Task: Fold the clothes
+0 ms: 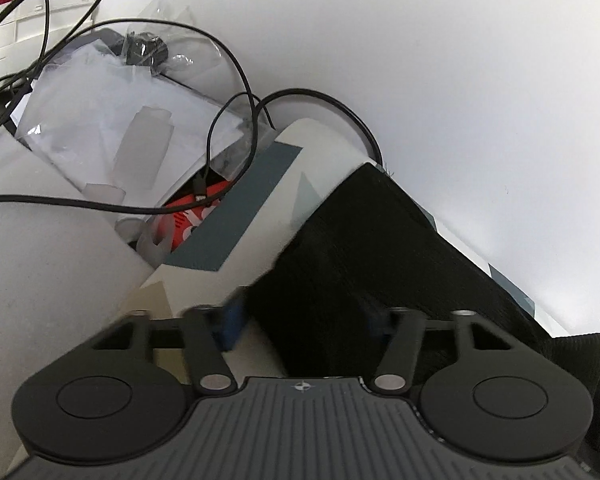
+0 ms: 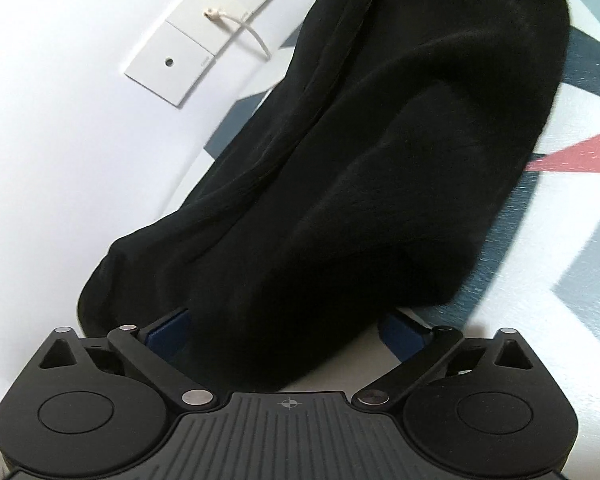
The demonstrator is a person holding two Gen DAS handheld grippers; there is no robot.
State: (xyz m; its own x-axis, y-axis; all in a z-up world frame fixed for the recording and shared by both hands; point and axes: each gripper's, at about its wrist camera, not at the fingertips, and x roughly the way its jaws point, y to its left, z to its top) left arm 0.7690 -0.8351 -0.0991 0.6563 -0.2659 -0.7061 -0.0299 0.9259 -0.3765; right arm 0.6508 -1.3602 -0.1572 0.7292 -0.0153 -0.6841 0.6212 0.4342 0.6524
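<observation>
A black knitted garment (image 1: 380,248) lies folded on a white cover with grey-blue and red shapes (image 1: 260,184). My left gripper (image 1: 304,322) stands over its near corner. Its blue left pad (image 1: 232,324) sits just outside the garment's edge, and the right pad is sunk in the black cloth; the jaws stand apart with cloth between them. In the right wrist view the same black garment (image 2: 380,140) stretches away in long soft folds over the patterned cover (image 2: 560,240). My right gripper (image 2: 288,330) is open wide, its blue pads on either side of the garment's near end.
Left of the cover lie clear plastic bags with white items (image 1: 112,128), a red package (image 1: 188,216) and looping black cables (image 1: 236,80). White drawers (image 1: 28,20) stand at the far left. A white wall with a socket panel (image 2: 172,60) runs along the garment's left side.
</observation>
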